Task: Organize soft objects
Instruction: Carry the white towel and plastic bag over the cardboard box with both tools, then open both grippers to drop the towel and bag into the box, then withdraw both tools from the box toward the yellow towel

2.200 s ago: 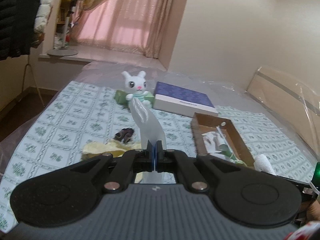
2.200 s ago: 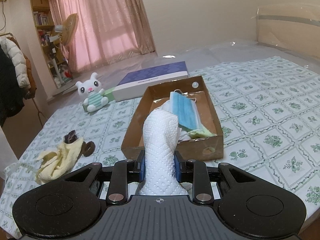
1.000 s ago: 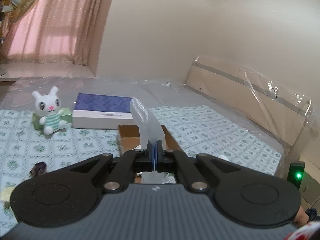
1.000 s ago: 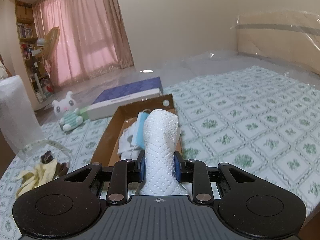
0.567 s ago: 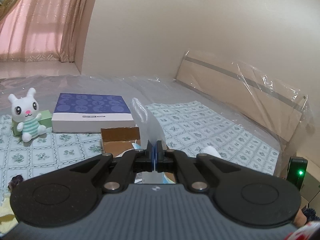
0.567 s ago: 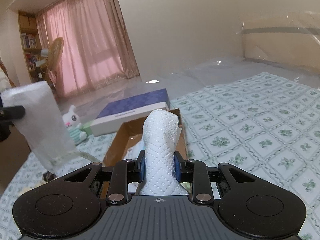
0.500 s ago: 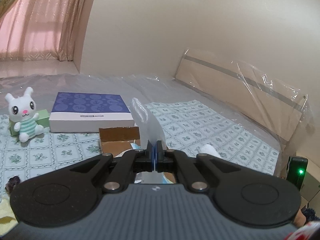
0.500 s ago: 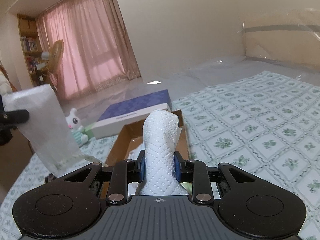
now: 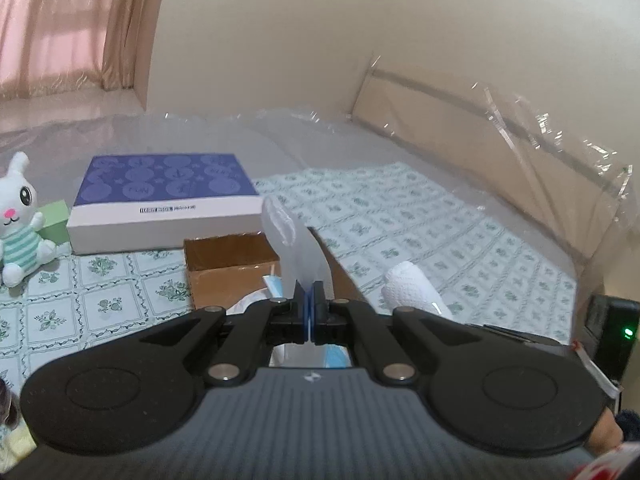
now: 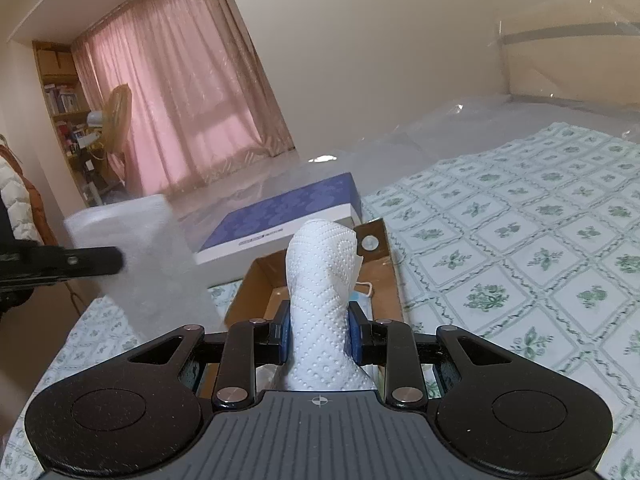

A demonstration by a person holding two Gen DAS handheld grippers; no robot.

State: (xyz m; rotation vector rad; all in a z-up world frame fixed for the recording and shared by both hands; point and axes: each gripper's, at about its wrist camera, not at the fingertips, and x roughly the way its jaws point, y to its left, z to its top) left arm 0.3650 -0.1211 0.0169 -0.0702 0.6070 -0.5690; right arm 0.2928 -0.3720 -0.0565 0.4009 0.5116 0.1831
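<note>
My left gripper point(image 9: 309, 312) is shut on a translucent plastic bag point(image 9: 294, 246) and holds it just above the near end of an open cardboard box point(image 9: 224, 264); the bag also shows in the right wrist view point(image 10: 148, 264). My right gripper point(image 10: 320, 332) is shut on a white paper towel wad point(image 10: 320, 280), held above the same box point(image 10: 256, 280); the wad also shows in the left wrist view point(image 9: 412, 284). A blue face mask point(image 9: 274, 284) lies inside the box.
A purple-topped flat box point(image 9: 160, 196) lies behind the cardboard box on the patterned bed sheet point(image 9: 400, 220). A white bunny toy point(image 9: 18, 220) sits beside a green block point(image 9: 54, 220) at the left. A plastic-wrapped headboard point(image 9: 500, 128) stands at the right.
Both grippers have moved over the cardboard box, each keeping its hold. The left gripper with the bag has swung right and now hangs close to the right gripper.
</note>
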